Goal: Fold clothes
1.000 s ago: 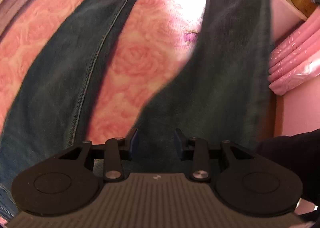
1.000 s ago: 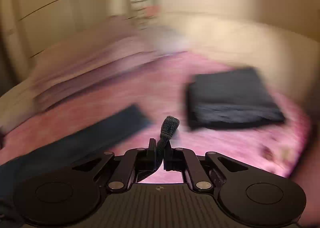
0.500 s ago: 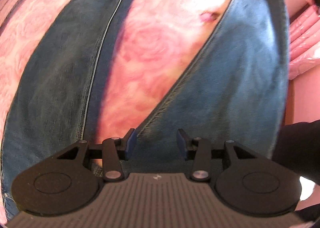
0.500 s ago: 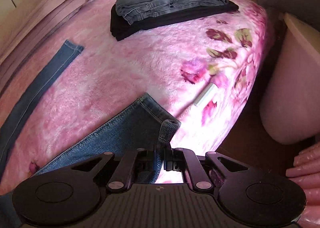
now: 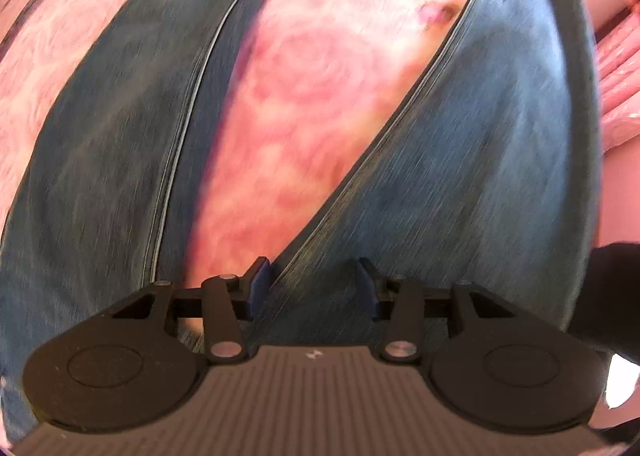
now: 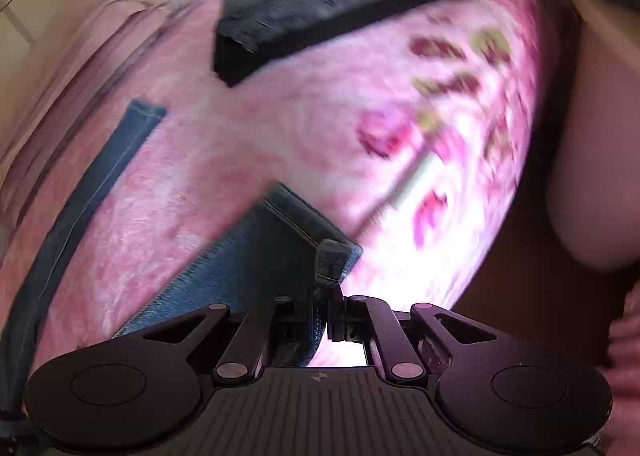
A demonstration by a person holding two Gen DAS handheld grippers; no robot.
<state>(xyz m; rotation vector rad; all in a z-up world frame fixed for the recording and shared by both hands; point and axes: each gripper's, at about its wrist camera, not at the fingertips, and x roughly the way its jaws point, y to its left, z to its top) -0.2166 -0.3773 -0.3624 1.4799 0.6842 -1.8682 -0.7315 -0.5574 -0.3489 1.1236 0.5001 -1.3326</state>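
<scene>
The jeans (image 5: 460, 175) lay spread on the bed (image 6: 280, 127), legs apart. The right gripper (image 6: 327, 308) pinched the near hem; the left gripper (image 5: 310, 288) gaped empty. Keeping seams aligned would help.

jeans leg (image 6: 256, 256) lowered onto blanket (image 6: 320, 143) (hem pinched), right gripper (image 6: 326, 316) moved nearer bed

Matte black left claw (image 5: 312, 288) with round side discs, silver pivot screws, a ribbed grey centre plate bearing a small white mark, and blue-faced fingers (image 5: 257, 284). Same black build, silver screws and ribbed plate on the right claw (image 6: 326, 316). Dark sleeve (image 5: 614, 296) at the left view's edge.
</scene>
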